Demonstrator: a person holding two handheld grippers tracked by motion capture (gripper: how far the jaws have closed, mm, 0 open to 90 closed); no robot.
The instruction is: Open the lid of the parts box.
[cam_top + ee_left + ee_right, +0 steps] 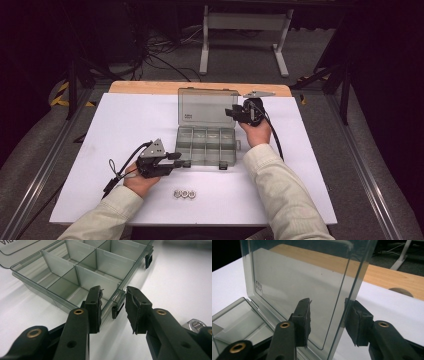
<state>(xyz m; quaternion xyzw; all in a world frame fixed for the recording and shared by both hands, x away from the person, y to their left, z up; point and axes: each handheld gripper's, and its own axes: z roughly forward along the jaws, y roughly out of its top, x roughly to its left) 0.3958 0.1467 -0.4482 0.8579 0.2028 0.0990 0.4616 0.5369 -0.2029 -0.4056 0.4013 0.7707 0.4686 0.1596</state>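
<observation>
A clear grey compartment box (206,161) sits mid-table with its lid (207,106) standing upright at the back. My left gripper (181,160) is at the box's front left corner. In the left gripper view the left gripper (114,290) is open, its jaws straddling the front wall (110,305) beside a black latch (117,310), with neither pad pressing. My right gripper (231,112) is at the lid's right edge. In the right gripper view the right gripper (327,302) is open, one jaw on each side of the lid (299,277), a gap left around it.
Three metal nuts (184,193) lie in a row on the white sheet (310,165) in front of the box; one nut (196,325) shows beside my left jaws. The box compartments (62,283) look empty. A wooden table edge (150,87) runs along the back.
</observation>
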